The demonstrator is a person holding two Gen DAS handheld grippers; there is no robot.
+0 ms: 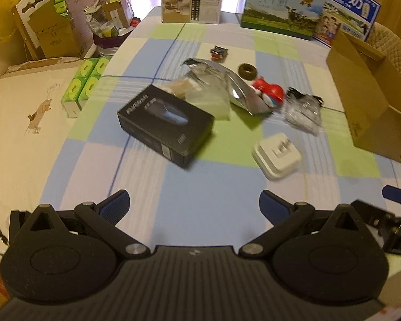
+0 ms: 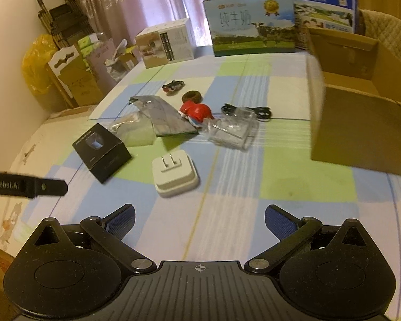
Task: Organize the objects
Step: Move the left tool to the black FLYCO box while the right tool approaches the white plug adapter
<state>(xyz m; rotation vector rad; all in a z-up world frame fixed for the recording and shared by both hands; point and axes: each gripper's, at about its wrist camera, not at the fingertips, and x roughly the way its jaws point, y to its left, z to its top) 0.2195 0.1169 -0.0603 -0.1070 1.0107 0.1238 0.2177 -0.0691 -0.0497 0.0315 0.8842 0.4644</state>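
- On the checked cloth (image 2: 227,187) we see a white plug adapter (image 2: 175,175) lying prongs up, just beside a black box (image 2: 101,155).
- Right of them stands an open cardboard box (image 2: 361,123).
- We hold our left gripper (image 1: 194,208) and right gripper (image 2: 199,220) wide apart, both empty.

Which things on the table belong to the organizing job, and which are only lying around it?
Job: black box, white charger, red toy figure, silver foil bag, clear plastic case, brown ring, open cardboard box.

Lying about: milk cartons, green tissue packs, yellow bag.
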